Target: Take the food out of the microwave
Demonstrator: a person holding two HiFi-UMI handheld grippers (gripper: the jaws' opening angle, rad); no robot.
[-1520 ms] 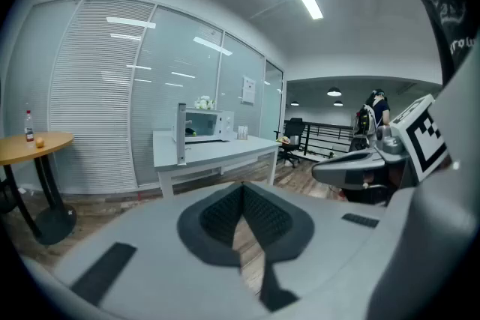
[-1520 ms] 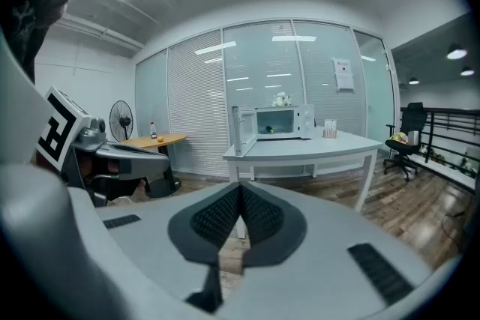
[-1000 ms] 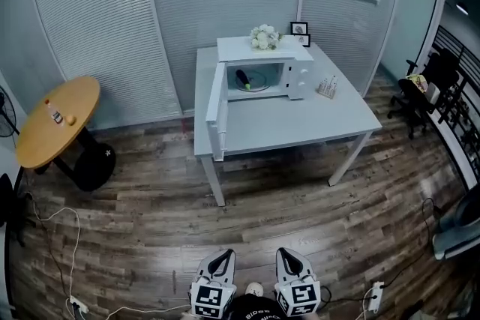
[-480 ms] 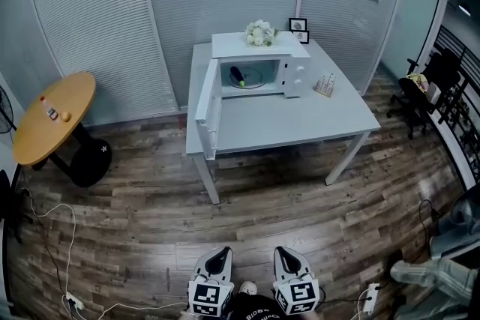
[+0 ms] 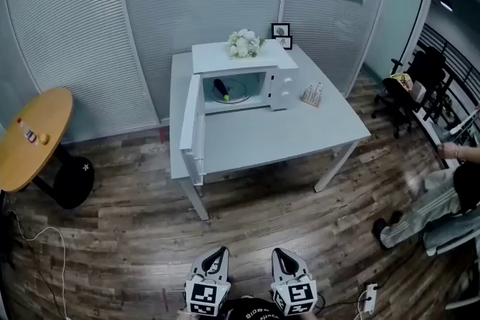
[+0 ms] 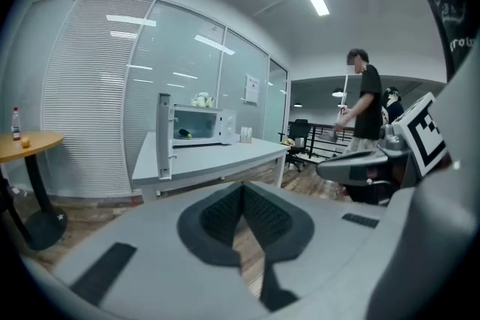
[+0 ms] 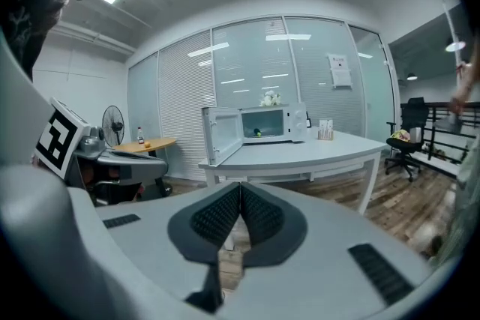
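Two empty grippers (image 5: pixel 217 257) (image 5: pixel 282 255), jaws together

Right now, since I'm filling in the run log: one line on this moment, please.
microwave: door open | food: inside | left gripper: jaws shut, empty | right gripper: jaws shut, empty

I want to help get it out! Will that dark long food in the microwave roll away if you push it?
Probably, a bit. The food looks long and rounded, so a sideways nudge could roll it on its plate. It looks small beside the microwave, so likely light. Too far off to tell whether it is soft or slippery.
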